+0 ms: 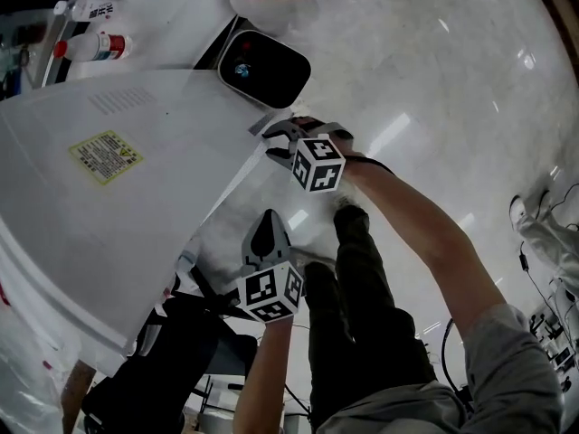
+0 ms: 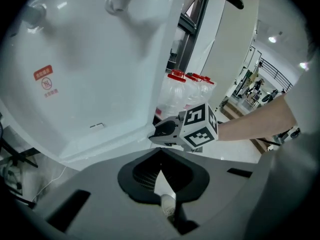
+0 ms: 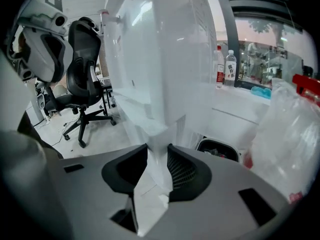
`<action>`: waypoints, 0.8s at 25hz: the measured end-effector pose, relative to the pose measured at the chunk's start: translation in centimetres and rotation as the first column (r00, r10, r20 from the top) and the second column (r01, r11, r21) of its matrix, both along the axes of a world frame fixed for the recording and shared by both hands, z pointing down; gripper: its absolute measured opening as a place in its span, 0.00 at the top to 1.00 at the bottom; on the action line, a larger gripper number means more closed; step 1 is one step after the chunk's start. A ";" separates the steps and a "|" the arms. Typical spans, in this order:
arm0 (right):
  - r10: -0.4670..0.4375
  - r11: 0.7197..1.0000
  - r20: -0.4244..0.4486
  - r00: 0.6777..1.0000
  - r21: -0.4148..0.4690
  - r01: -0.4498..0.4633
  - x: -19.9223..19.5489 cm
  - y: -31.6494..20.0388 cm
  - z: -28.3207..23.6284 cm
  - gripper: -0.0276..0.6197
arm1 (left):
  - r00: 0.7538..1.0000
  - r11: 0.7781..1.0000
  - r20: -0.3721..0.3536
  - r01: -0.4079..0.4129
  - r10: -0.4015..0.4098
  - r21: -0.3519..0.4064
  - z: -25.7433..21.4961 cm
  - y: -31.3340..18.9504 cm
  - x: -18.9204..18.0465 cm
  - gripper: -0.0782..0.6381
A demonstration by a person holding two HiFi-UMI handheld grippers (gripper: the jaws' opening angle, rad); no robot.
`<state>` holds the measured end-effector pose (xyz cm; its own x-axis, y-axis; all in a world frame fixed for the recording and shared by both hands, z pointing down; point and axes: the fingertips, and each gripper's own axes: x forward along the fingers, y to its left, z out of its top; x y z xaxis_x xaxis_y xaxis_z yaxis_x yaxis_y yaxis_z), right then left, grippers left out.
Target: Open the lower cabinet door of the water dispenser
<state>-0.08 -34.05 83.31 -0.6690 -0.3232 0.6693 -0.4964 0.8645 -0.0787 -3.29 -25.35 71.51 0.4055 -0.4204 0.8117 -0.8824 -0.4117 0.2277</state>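
At the far left of the head view, spray bottles (image 1: 90,43) stand at the top corner. Below them spreads the white water dispenser (image 1: 109,242), seen from above, with a yellow label (image 1: 105,156) on its top. A black office chair (image 1: 172,351) sits at its lower edge.

The left gripper (image 1: 269,229) is held low beside the dispenser, jaws pointing up the picture and touching nothing. The bare left forearm (image 1: 262,378) rises to it from the bottom edge. In the left gripper view its jaws (image 2: 160,159) meet at the tips with nothing between them; only floor and a shoe (image 2: 168,202) show through the slit behind. That view looks up the dispenser's front (image 2: 100,59), with red-capped water jugs (image 2: 186,91) to its right.

A black trash bin (image 1: 262,66) with a pale rim stands on the marble floor (image 1: 434,80) just beyond the dispenser's corner.

The right gripper (image 1: 276,143) is at the dispenser's right-hand edge, its marker cube (image 1: 317,163) facing the camera. The right arm (image 1: 425,233) reaches to it from the lower right, nearly straight, forearm bare, grey sleeve (image 1: 507,369) at the shoulder. In the right gripper view the jaws (image 3: 157,159) are clamped on the thin white edge of the lower cabinet door (image 3: 155,134), which runs upward from between the pads. Whether the door stands ajar cannot be told. Dark-trousered legs (image 1: 362,315) stand between the two arms.
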 end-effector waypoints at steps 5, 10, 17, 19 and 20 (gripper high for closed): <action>0.106 0.994 0.007 0.994 -0.019 -0.105 0.2 3.0 -0.1 0.76 | 1.000 1.000 -0.014 0.000 0.000 0.004 -0.4 1.6 -0.8 0.88; 0.202 0.979 -0.003 0.979 -0.034 -0.202 0.2 5.4 -0.2 0.76 | 1.000 1.000 -0.027 0.004 -0.004 0.012 -0.9 3.8 -2.0 0.88; 0.310 0.950 -0.018 0.951 -0.040 -0.310 -0.1 8.8 -0.8 0.76 | 0.998 0.999 -0.035 0.047 -0.047 0.001 -1.3 7.7 -5.6 0.88; 0.333 0.941 -0.020 0.943 -0.047 -0.334 -0.4 9.9 -0.6 0.76 | 0.997 0.998 -0.031 0.065 -0.065 -0.011 -1.0 8.7 -6.7 0.88; 0.345 0.937 -0.019 0.939 -0.050 -0.345 -0.6 10.5 -0.5 0.76 | 0.997 0.997 -0.029 0.072 -0.073 -0.017 -0.8 9.2 -7.2 0.88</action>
<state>-0.69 -23.52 82.79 -0.5158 -0.4976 0.6974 -0.7643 0.6350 -0.1122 -10.44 -16.19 70.75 0.3982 -0.4367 0.8067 -0.9027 -0.3429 0.2599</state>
